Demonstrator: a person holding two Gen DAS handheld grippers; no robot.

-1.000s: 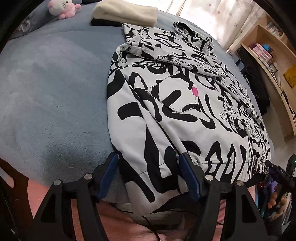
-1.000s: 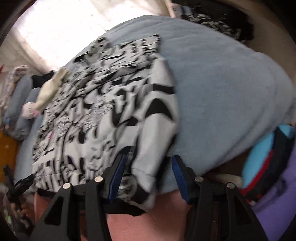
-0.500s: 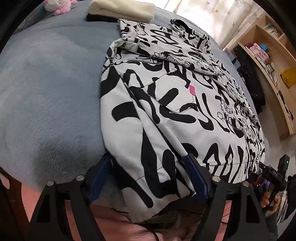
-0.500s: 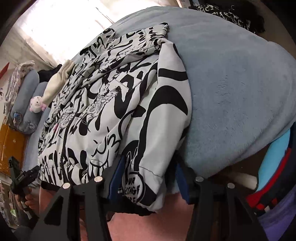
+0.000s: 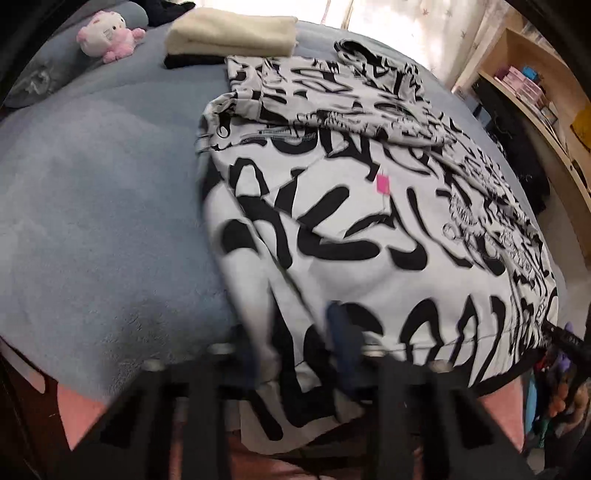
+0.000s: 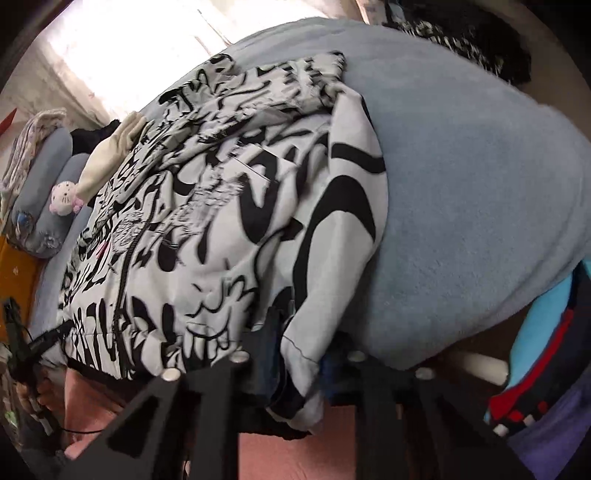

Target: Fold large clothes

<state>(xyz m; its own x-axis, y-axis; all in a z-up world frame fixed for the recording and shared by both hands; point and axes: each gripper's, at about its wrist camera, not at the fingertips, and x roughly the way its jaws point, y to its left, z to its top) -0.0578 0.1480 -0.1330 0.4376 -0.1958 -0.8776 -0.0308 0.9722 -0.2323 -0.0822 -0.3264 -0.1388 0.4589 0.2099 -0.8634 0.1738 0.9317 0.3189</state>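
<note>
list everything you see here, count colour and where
jacket: one, white with black graffiti print, spread on the bed, hem at the near edge
bed cover: one, grey-blue, under the jacket
folded cloth: one, cream, far end of the bed
plush toy: one, pink and white, far left by the pillows
shelf: one, wooden, far right
left tool: one, black with blue pads, closing on the hem's left corner
right tool: one, black with blue pads, closing on the hem's right corner

Jacket (image 5: 369, 206) flat on bed (image 5: 92, 206), hem at near edge; towel (image 5: 231, 35), plush (image 5: 105, 29) behind it.
</note>
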